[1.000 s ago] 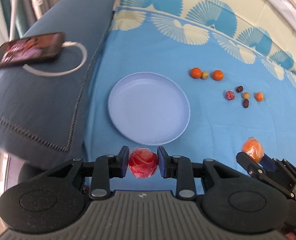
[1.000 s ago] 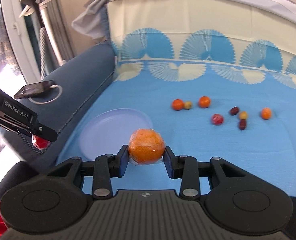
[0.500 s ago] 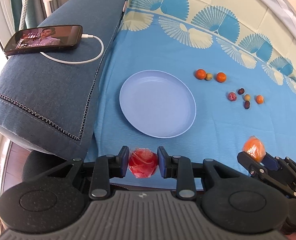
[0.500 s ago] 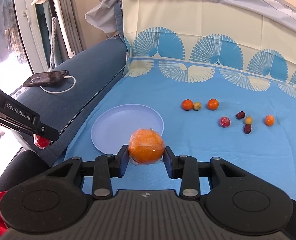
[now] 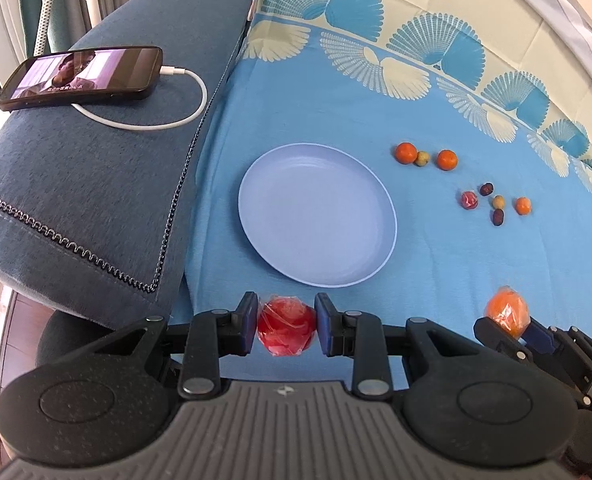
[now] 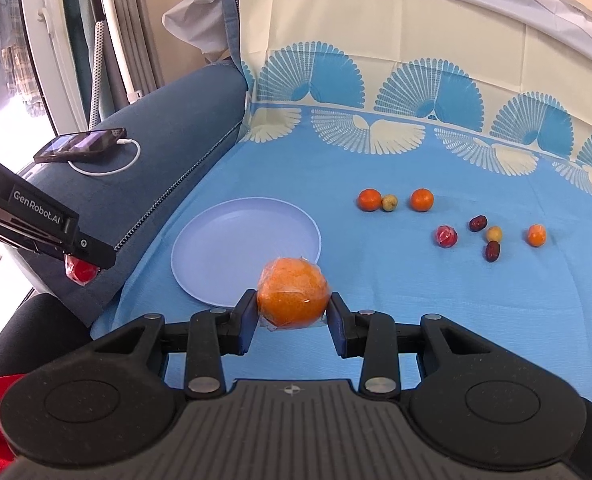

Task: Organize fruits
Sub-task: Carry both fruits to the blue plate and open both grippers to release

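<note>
- My left gripper is clenched on a red fruit wrapped in clear film; both pads press its sides. It is held above the near edge of the blue cloth, just short of the plate.
- My right gripper is clamped on an orange fruit, also film-wrapped, sitting high between the pads. In the left view it shows at the lower right, over the cloth.
- The lilac plate lies flat on the cloth, nothing in it, just ahead of both grippers.
- Loose fruit beyond the plate, far side: a row of orange, small yellowish one and orange, the first two touching.
- Further right, a looser cluster: a wrapped red one, two dark dates, a pale yellow one, a small orange.
- On the blue sofa arm to the left: a phone with its screen lit and a white cable plugged in.
</note>
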